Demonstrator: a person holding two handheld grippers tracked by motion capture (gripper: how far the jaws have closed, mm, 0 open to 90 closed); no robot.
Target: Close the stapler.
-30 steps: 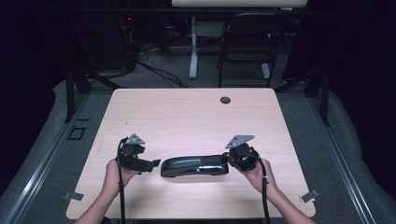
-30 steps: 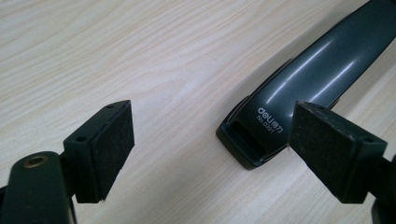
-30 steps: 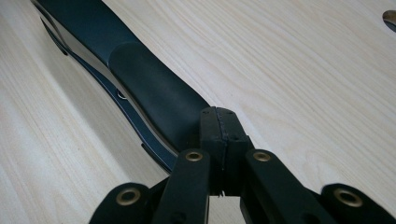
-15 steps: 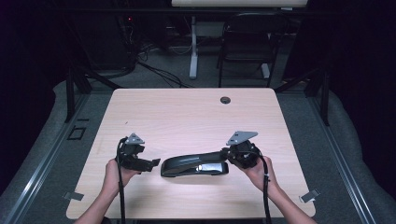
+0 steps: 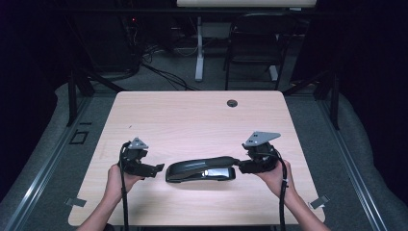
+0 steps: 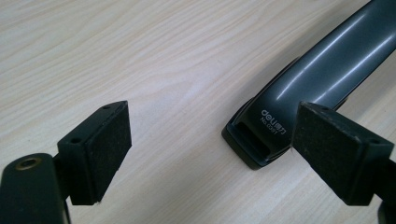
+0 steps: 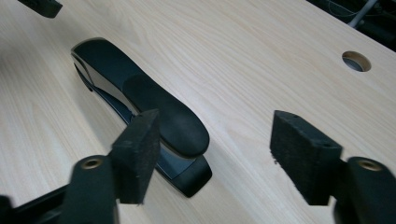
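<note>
Stapler (image 5: pixel 201 170), a large black heavy-duty one with a long glossy lever arm over a flat base, is lying lengthwise on the pale wooden desk (image 5: pixel 192 120) near the person's edge, directly between the two claws. From the high view a silvery metal part is showing under the arm towards its right end.

In the left gripper view the stapler (image 6: pixel 299 93) is showing its squared rear end with a small slot and white lettering printed on the grey-black shell, details too small to make out from above. In the right gripper view the stapler (image 7: pixel 149 112) is presenting its other end: a rounded matte pad on top of the arm, with the base jutting out just beneath it. That view is also catching a round cable hole (image 7: pixel 356 61) in the desk, which from the high view is sitting at the far edge, well apart from the stapler.

The left claw (image 5: pixel 155 169) is resting low by the stapler's left end, its jaws standing spread with nothing between them, the stapler's end lying just beyond them and not touched. The right claw (image 5: pixel 242 166) is being held at the stapler's right end and raised a little off the desk; its jaws have just been opening and are now released, the stapler's tip lying beside the left-hand pad (image 7: pixel 140 154) with no grip on it. Both forearms are coming in from the near edge, angled slightly inwards.
</note>
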